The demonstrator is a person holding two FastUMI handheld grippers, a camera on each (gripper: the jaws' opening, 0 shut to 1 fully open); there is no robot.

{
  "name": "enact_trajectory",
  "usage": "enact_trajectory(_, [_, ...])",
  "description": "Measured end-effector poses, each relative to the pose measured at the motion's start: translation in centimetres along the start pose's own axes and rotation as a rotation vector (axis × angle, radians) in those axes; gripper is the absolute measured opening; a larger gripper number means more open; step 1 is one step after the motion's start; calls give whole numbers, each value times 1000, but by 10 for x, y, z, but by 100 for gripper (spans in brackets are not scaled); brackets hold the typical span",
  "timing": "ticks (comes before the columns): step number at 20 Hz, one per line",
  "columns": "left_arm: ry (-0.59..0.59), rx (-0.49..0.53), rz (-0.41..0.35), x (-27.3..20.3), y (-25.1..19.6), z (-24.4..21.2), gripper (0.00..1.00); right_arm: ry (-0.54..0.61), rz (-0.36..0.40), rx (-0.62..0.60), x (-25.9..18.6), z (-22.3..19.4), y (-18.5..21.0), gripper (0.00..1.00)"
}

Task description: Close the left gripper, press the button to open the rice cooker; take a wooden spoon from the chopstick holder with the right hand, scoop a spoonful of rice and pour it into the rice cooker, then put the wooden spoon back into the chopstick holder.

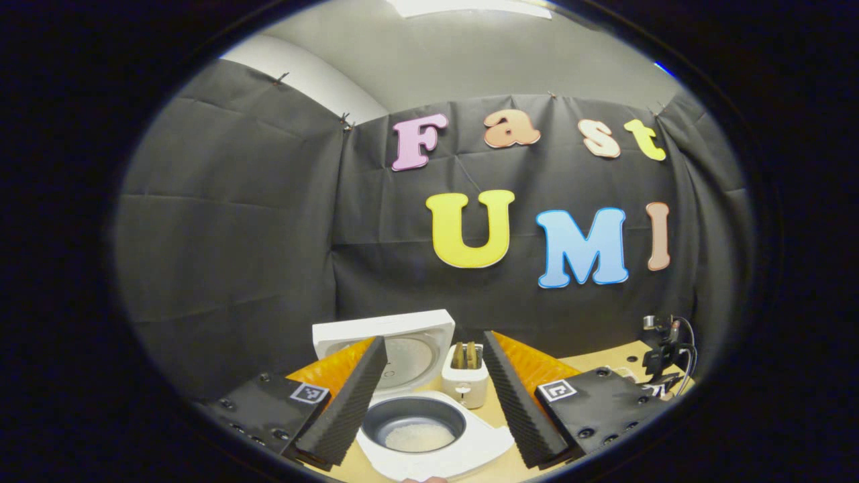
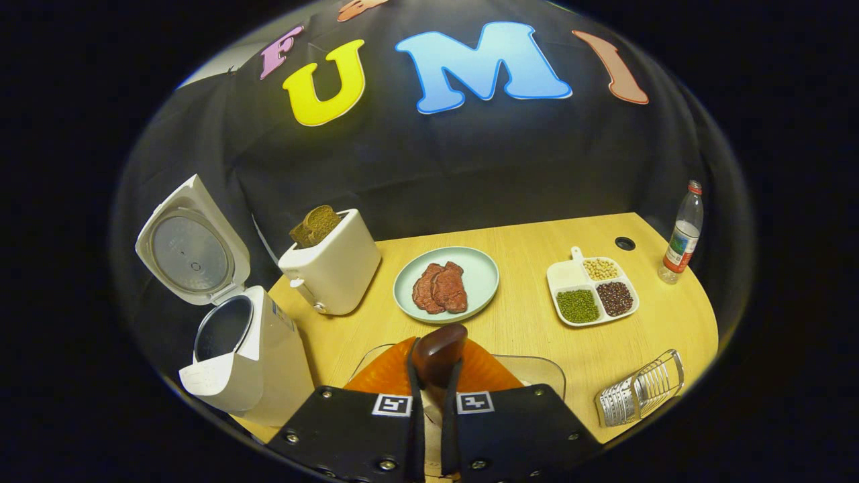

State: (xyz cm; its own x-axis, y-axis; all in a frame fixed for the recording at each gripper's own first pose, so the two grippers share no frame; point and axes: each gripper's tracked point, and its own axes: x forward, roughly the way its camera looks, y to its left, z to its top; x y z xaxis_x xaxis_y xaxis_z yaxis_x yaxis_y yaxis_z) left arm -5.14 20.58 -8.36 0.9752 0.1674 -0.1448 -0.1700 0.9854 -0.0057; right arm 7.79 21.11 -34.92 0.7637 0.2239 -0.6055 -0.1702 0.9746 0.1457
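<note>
Here, cooker (image 1: 416, 429) open with rice in pot, left gripper (image 1: 429, 396) spread wide above it, right gripper (image 2: 433, 396) clamped on spoon (image 2: 438, 352), handle hidden, clear dish (image 2: 537, 372) half covered.

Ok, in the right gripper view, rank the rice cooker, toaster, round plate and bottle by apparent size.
1. White rice cooker with its lid open
2. White toaster holding bread
3. Pale green round plate with meat
4. Clear plastic bottle

The cooker sits nearest the camera, which inflates it.
</note>
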Motion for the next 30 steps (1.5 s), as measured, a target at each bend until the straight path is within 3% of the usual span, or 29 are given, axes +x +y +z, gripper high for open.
enact_trajectory(5, [4,-19,-18,-1,4,0,100,1,20,172,-2,2,-5,10])
enact_trajectory(9, [3,-18,-34,1,2,4,98,-24,-8,321,-10,8,-32,10])
enact_trajectory(12, [-8,0,-49,3,-3,8,100,-63,-28,337,-22,21,-48,10])
enact_trajectory(14, [-9,-5,-55,6,-8,9,100,-83,-18,355,-29,29,-52,10])
enact_trajectory(19, [-36,-14,-73,5,-16,22,100,-136,46,557,-45,54,-56,10])
enact_trajectory(21, [-31,-11,-68,3,-13,20,94,-149,76,643,-50,67,-54,10])
enact_trajectory(23, [-29,-9,-63,1,-11,21,94,-158,104,697,-56,82,-47,10])
enact_trajectory(28, [-28,-2,-25,-9,8,18,100,-192,206,710,-67,128,-2,10])
enact_trajectory(29, [-27,-2,-17,-12,12,17,94,-197,232,701,-68,138,11,10])
enact_trajectory(30, [-28,-3,-11,-15,16,18,94,-204,259,689,-69,148,26,10])
